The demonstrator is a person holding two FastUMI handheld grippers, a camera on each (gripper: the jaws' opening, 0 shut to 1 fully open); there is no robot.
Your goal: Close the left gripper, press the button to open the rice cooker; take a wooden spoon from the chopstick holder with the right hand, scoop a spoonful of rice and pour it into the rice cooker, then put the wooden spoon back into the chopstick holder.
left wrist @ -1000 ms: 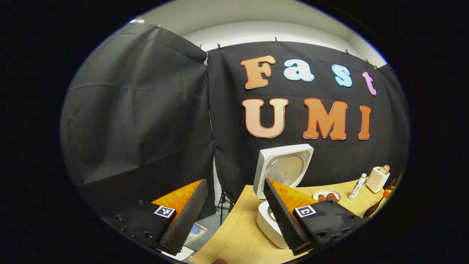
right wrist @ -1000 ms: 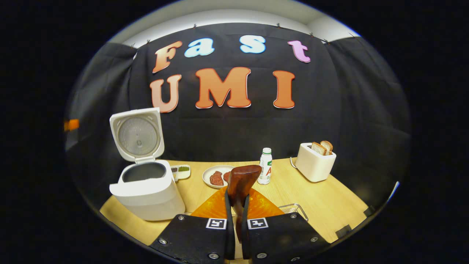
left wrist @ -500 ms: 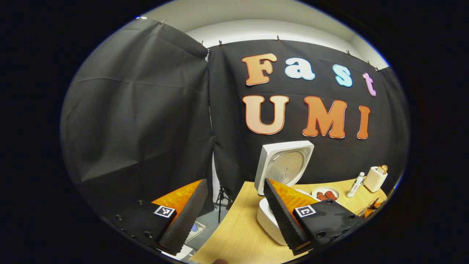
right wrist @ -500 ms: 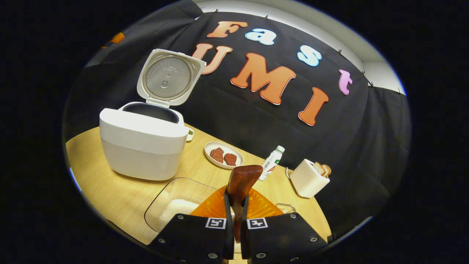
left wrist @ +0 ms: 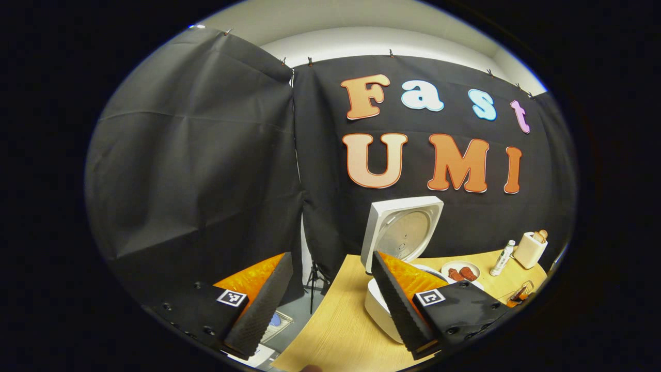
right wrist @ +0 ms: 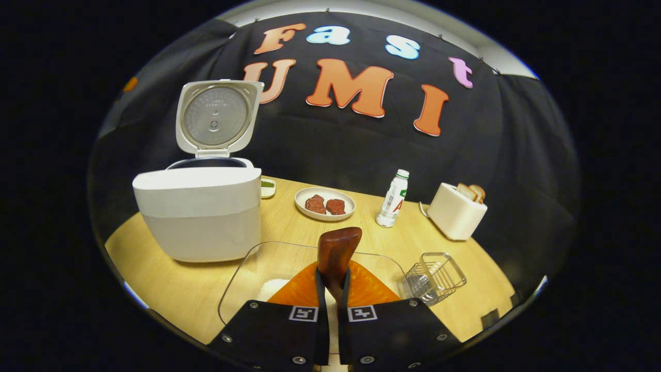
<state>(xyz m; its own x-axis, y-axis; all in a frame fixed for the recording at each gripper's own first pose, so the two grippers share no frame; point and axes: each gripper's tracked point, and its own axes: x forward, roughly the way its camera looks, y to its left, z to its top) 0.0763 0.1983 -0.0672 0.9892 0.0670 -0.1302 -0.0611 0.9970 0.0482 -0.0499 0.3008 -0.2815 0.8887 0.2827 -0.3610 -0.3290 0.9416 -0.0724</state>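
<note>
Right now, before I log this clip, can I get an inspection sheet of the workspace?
Surface: wooden table, level.
Job's things: rice cooker with its lid up; wooden spoon clamped in the right tongs above the clear rice tray; wire holder to the tray's right.
Clutter: plate of meat, bottle, toaster with bread, small dish behind the cooker.
Grippers: left tongs open, holding nothing, off the table's edge.
Cables: one white cord at the toaster.
Surroundings: black cloth wall; a tripod on the floor.
</note>
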